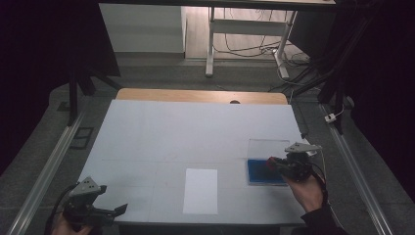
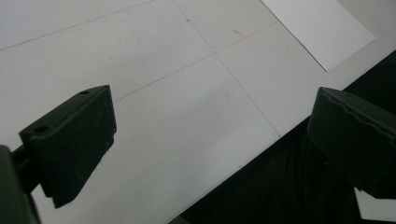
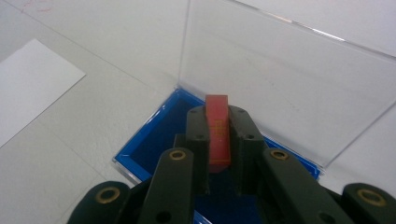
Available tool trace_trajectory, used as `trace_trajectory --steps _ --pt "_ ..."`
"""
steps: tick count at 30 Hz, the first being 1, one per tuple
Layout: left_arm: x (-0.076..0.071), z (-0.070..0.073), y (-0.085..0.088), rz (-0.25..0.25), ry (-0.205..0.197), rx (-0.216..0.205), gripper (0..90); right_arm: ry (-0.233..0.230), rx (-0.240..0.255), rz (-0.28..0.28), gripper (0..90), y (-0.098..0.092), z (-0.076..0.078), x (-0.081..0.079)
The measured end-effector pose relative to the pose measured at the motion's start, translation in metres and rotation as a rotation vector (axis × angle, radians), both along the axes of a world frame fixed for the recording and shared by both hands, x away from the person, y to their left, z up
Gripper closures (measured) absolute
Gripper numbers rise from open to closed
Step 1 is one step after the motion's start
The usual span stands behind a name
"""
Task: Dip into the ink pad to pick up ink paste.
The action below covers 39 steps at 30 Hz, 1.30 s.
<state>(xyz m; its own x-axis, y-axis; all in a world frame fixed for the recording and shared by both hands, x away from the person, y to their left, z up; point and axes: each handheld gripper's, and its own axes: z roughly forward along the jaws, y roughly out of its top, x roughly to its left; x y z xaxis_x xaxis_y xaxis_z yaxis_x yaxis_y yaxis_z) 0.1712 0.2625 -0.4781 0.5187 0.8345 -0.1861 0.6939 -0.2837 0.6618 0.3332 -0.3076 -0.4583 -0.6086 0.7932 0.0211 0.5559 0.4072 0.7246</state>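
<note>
Dim room, dark vignetted edges; tabletop evenly lit, soft focus.

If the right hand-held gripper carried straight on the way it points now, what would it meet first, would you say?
Most likely the upright clear lid of the blue box: the right hand-held gripper, shut on a red block, aims over the tray at it, though depth is hard to judge.

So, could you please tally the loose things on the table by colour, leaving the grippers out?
Red: 1, the red block held over the box
Blue: 1, the blue box with its clear lid up
White: 1, the paper sheet
Total: 3
</note>
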Motion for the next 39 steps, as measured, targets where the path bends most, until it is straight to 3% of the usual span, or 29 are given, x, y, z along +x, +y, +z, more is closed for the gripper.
trace_trajectory --steps 4,11,26,31,34,39 --pt "0.0 0.0 0.0 0.0 0.0 0.0 1.6 0.015 -0.009 0.001 80.0 -0.002 -0.003 0.002" --pt "0.0 0.0 0.0 -0.002 -0.001 0.001 1.6 0.051 -0.072 0.005 80.1 -0.001 -0.012 0.008" --pt "0.0 0.0 -0.001 -0.002 0.0 0.005 1.7 0.078 -0.113 -0.002 80.5 0.003 -0.019 0.011" --pt "0.0 0.0 -0.001 -0.001 0.001 0.007 1.7 0.04 -0.205 0.01 80.6 0.015 -0.019 0.008" --pt "0.0 0.0 -0.001 -0.001 0.002 0.008 1.7 0.027 -0.235 0.014 80.7 0.019 -0.019 0.006" --pt "0.0 0.0 -0.001 -0.002 0.002 0.007 1.7 0.051 -0.181 -0.004 80.7 0.012 -0.02 0.009"
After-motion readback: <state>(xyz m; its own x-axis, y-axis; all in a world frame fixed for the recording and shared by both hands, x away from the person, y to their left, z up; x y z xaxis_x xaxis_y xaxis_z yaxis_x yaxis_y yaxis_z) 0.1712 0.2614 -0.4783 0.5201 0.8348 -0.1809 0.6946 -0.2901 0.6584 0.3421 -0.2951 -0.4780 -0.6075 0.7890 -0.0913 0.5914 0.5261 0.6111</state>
